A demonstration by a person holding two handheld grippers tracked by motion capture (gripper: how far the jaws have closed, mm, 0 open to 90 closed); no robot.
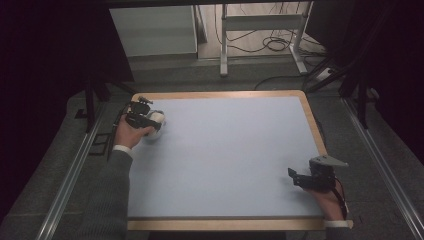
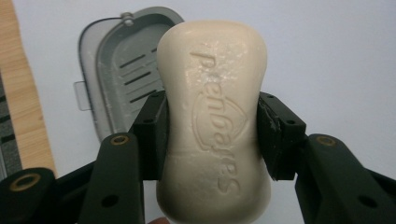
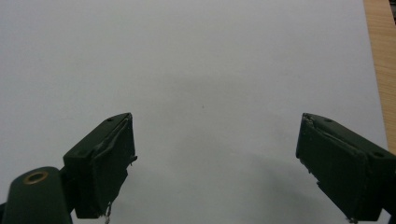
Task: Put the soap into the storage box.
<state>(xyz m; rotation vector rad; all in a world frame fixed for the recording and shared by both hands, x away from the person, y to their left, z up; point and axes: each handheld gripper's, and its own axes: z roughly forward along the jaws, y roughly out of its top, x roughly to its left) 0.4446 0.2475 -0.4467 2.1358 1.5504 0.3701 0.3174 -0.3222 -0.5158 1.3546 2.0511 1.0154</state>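
Observation:
A cream bar of soap [image 2: 215, 121] with embossed lettering is clamped between the black jaws of my left gripper [image 2: 211, 135]. In the high view that left gripper [image 1: 150, 120] is near the table's far left corner, and the soap [image 1: 157, 118] shows pale at its tip. Beneath and behind the soap lies a grey soap dish [image 2: 122, 70] with slotted drain ribs, resting on the blue mat. My right gripper [image 1: 298, 178] hovers at the near right of the table, and in its own view its jaws stand wide apart over bare mat, so the right gripper [image 3: 215, 163] holds nothing.
A light blue mat [image 1: 225, 155] covers the table, framed by a wooden edge [image 1: 314, 125]. Beyond the far edge are a white cabinet [image 1: 152, 30], a metal stand [image 1: 260, 22] and cables on the floor. Dark drapes flank both sides.

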